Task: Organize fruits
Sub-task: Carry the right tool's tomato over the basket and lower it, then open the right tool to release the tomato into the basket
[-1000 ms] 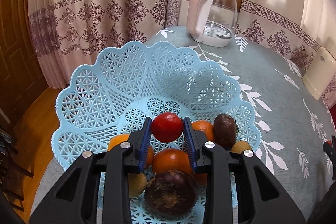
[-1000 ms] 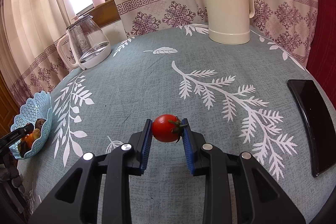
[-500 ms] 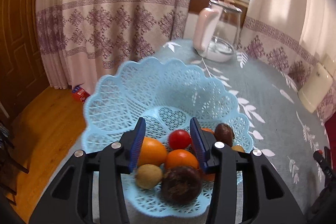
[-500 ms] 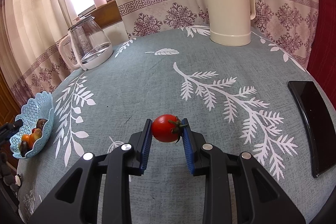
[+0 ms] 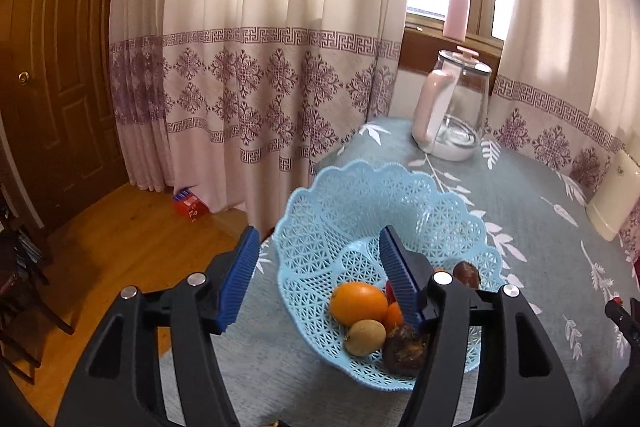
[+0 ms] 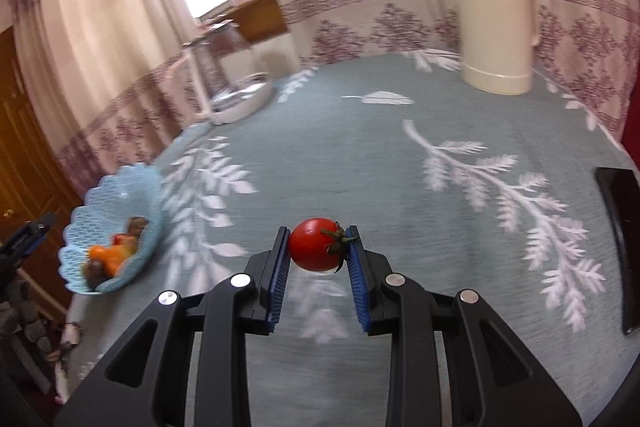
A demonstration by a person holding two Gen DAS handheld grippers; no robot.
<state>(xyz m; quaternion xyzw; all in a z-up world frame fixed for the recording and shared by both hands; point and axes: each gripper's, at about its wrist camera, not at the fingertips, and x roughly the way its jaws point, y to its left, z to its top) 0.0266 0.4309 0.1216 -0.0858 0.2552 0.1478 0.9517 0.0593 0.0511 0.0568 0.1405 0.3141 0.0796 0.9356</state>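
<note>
— Cream curtains (image 5: pixel 260 47) with a purple patterned border hang behind a table (image 6: pixel 360 155) covered in a grey-blue cloth printed with white leaves. What sits on it?

— Take the light blue lattice basket (image 5: pixel 332 227) as the landmark. It stands near the table's edge, on the side toward the brown door (image 5: pixel 52 47). Beyond the basket, toward the window, stands a glass kettle (image 5: pixel 452 115) with a pink handle. A pink bottle (image 5: pixel 456 13) is on the sill behind that. Far across the table from the basket is a cream thermos (image 6: pixel 494 15), and a dark flat slab (image 6: pixel 620 247) lies at the opposite edge.

— And inside the basket?

— An orange (image 5: pixel 358 303), a small yellowish-brown fruit (image 5: pixel 365 337) touching it below, a dark wrinkled fruit (image 5: pixel 404 351) beside that, and another brown one (image 5: pixel 467 273) at the far side. A sliver of red shows behind the blue pad; I cannot tell what it is.

— The left gripper (image 5: pixel 316 279)?

— Its fingers are spread wide with nothing between them; one pad hangs outside the basket's rim, the other over the fruit.

— The right gripper (image 6: pixel 318 251)?

— Well away from the basket, above the cloth, its blue pads clamp a red cherry tomato (image 6: pixel 316 245), green stem toward the right pad. That view is blurred.
</note>
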